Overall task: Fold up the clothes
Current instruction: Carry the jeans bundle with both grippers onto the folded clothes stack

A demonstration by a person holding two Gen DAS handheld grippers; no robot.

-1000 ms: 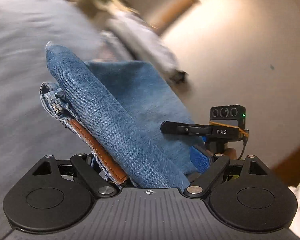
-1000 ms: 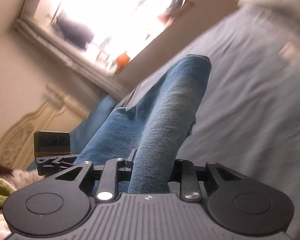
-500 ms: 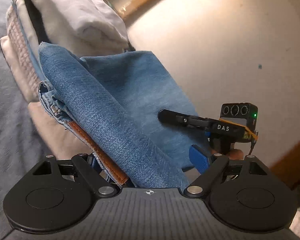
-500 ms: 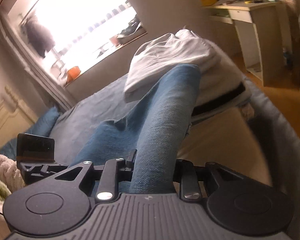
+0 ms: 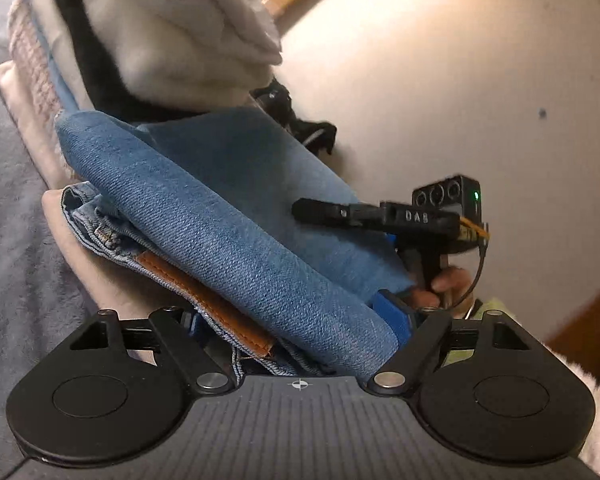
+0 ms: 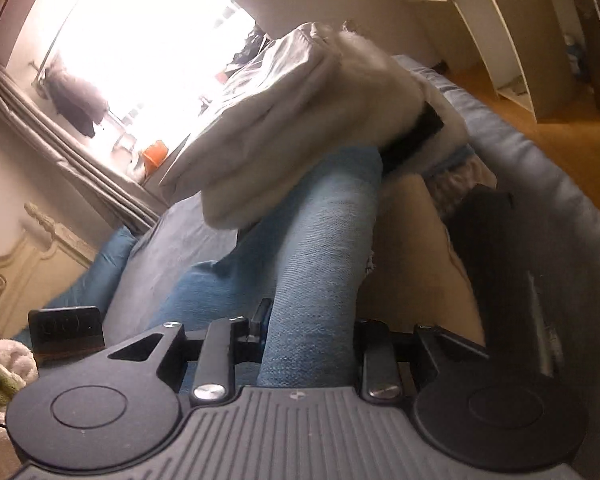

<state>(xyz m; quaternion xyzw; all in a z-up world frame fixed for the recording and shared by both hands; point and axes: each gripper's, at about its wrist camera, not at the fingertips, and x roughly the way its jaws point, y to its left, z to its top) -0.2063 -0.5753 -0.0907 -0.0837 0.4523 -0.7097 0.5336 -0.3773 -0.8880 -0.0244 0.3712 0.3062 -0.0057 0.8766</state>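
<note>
The folded jeans (image 5: pixel 236 216) are gripped by the left gripper (image 5: pixel 300 320) at their thick end, where the brown patch (image 5: pixel 208 304) is seen; its jaws have just been closing on the bundle. A narrower fold is clamped by the right gripper (image 6: pixel 308 344), its jaws having just eased slightly. The jeans are held against the stack of folded clothes (image 5: pixel 160 32) on the grey bed (image 6: pixel 540 168).

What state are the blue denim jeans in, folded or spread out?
Folded: the blue denim jeans form a thick layered bundle with a rounded fold edge, waistband and brown leather patch tucked underneath.
</note>
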